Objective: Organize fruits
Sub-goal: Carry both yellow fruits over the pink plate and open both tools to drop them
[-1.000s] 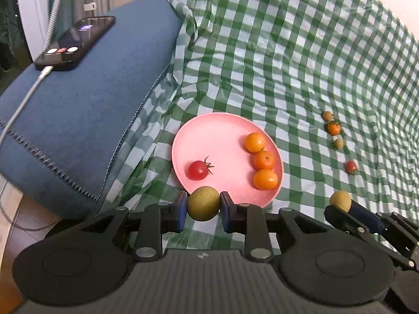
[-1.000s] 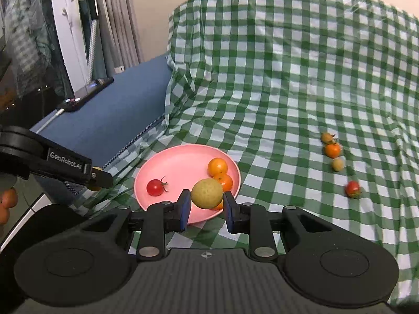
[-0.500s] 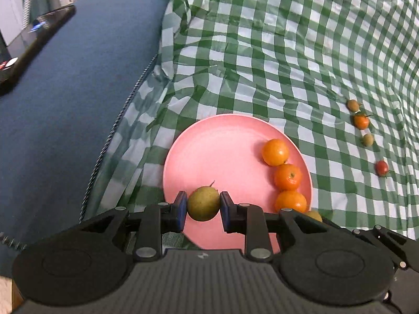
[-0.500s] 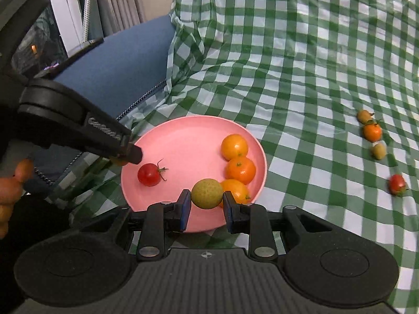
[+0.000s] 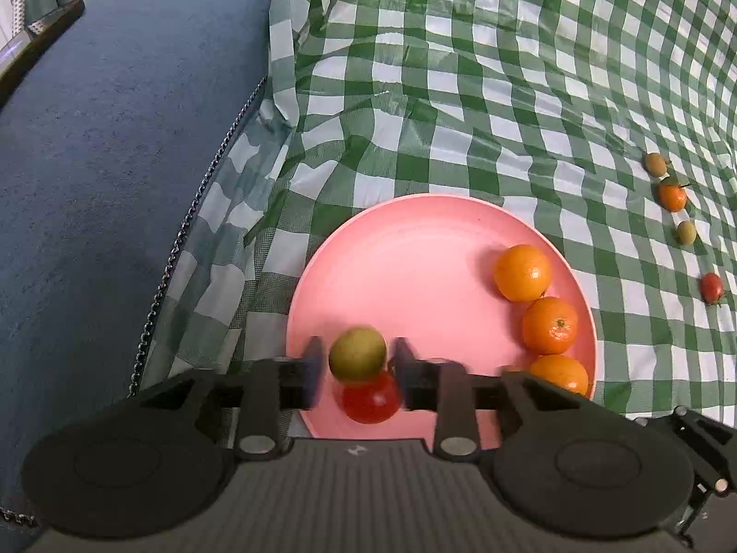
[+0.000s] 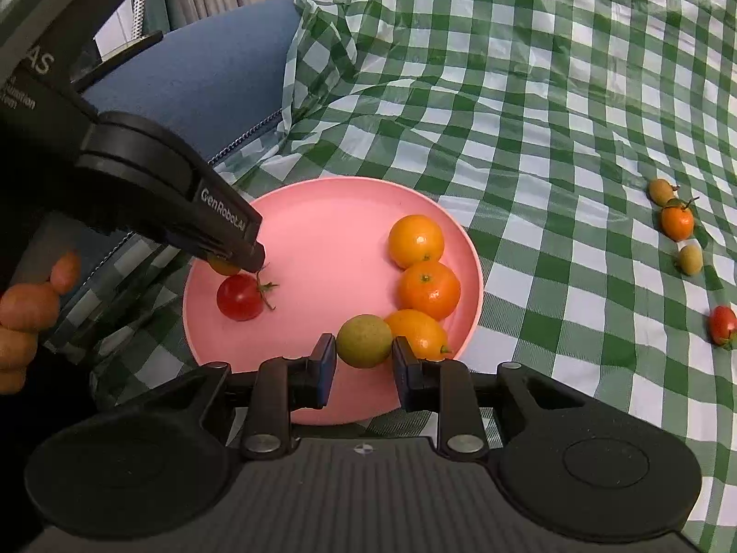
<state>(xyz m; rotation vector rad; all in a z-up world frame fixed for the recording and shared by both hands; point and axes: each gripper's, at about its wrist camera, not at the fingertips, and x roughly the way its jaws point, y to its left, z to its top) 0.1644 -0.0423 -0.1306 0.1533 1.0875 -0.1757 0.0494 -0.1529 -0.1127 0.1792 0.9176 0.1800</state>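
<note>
The left hand-held gripper [image 5: 357, 371] is low over the near left rim of the pink plate [image 5: 414, 249], its jaws opening. A green fruit [image 5: 358, 352] sits between them with gaps on both sides, right above a red tomato [image 5: 368, 398] on the plate. The right hand-held gripper [image 6: 361, 359] is clamped on a second green fruit [image 6: 364, 341] at the plate's near edge, just beside three oranges [image 6: 428, 288] lined along the right rim. The plate's middle and far side are open. Left of it rises a blue cushion [image 5: 115, 138]. To the far right, four small fruits [image 6: 677, 221] lie in a line on the checked cloth [image 6: 529, 92], well apart from the plate.
</note>
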